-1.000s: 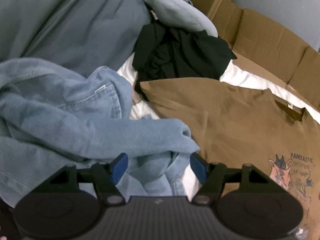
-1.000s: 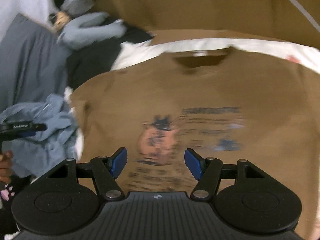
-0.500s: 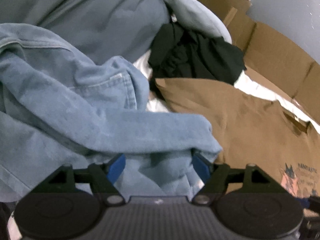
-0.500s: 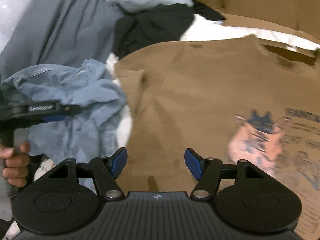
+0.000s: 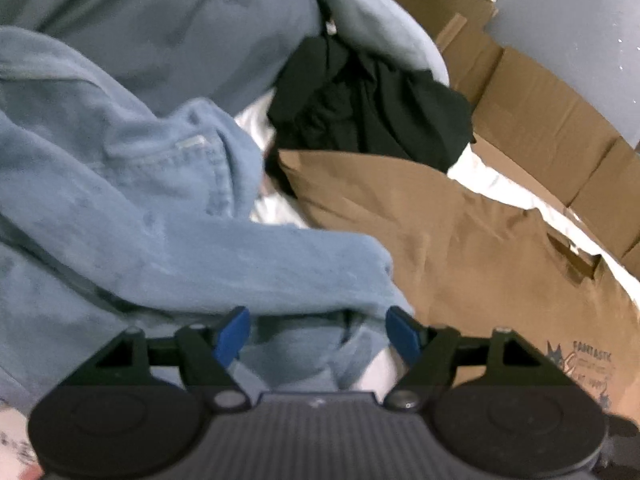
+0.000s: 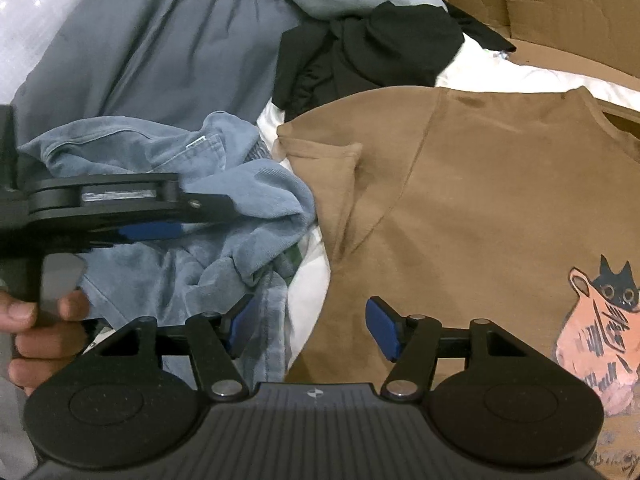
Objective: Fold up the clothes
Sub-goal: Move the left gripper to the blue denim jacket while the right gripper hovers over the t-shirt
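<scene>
A brown T-shirt (image 6: pixel 472 184) with a cartoon print lies spread flat on white bedding; it also shows in the left wrist view (image 5: pixel 460 240). Its left sleeve (image 6: pixel 324 160) is folded over. A crumpled light-blue denim garment (image 5: pixel 132 216) lies to its left, seen too in the right wrist view (image 6: pixel 224 224). My left gripper (image 5: pixel 316 332) is open, its jaws around a fold of the denim, and it appears from the side in the right wrist view (image 6: pixel 132 216). My right gripper (image 6: pixel 308 324) is open above the T-shirt's lower left edge.
A black garment (image 5: pixel 372 112) and a grey-blue garment (image 5: pixel 376 24) are piled behind the T-shirt. A large slate-blue cloth (image 6: pixel 152 48) lies far left. Flattened cardboard (image 5: pixel 540 120) lines the back. White bedding (image 6: pixel 308 280) shows between the denim and the T-shirt.
My left gripper has pushed forward into the denim, which now lies between its jaws. My right gripper has swung left, from the print toward the T-shirt's left edge and sleeve.
</scene>
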### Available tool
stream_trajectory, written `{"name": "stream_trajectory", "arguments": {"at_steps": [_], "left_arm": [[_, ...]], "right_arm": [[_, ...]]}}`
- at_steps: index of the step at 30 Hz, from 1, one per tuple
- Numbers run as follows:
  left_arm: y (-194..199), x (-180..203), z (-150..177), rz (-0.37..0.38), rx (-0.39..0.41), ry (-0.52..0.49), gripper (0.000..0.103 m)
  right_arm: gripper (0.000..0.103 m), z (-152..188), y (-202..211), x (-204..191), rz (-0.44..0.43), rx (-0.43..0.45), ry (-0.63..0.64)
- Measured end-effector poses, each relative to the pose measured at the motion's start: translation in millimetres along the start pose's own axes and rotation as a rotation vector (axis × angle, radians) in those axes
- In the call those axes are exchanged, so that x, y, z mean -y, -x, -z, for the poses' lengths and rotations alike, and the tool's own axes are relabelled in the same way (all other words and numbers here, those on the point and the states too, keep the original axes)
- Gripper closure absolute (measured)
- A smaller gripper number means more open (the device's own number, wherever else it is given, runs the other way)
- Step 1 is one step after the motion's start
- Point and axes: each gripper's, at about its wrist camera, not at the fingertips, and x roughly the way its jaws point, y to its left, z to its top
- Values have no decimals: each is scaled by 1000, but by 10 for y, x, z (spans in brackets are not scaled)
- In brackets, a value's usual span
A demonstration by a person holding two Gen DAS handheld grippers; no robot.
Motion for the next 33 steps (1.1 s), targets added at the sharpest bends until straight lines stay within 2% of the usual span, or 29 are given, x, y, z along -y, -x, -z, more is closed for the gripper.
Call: {"name": "stream_trajectory", "arguments": {"at_steps": [3,10,12,14,17,19,21,22,24,26,30,33], "left_arm": [[-152,109,5,-25,-9,38,24],[-464,257,-13,-87,-4,58,20],[-525,260,8,-119,4,41,27],[-571,259,40,-148,2,20,40],[-596,280,82,-185,12,-43,51],[-603,280,110,-207,18,-74,53],[-586,261,122,-238,24,-80,57],[-575,233,126,-266,26,-71,63],[-545,149,133,-309,30,-45,64],[-521,48,146,-312,31,-23,64],[-435,-14,185,-361,46,-61,64],[-360,-135,195,-388,55,-49,64]], "right_arm": [[37,48,21,66,8,-4,-12],[37,145,59,220,21,-13,-46],[37,158,63,256,22,-14,-51],[37,152,52,280,23,-12,-50],[37,115,13,303,22,-10,-53],[37,89,-8,301,20,-7,-54],[37,67,-17,286,18,-4,-51],[37,55,-21,281,17,-3,-48],[37,35,-22,275,16,-3,-41],[37,30,-17,274,19,-5,-37],[37,33,-15,286,23,-9,-39],[37,33,-16,284,21,-10,-36]]}}
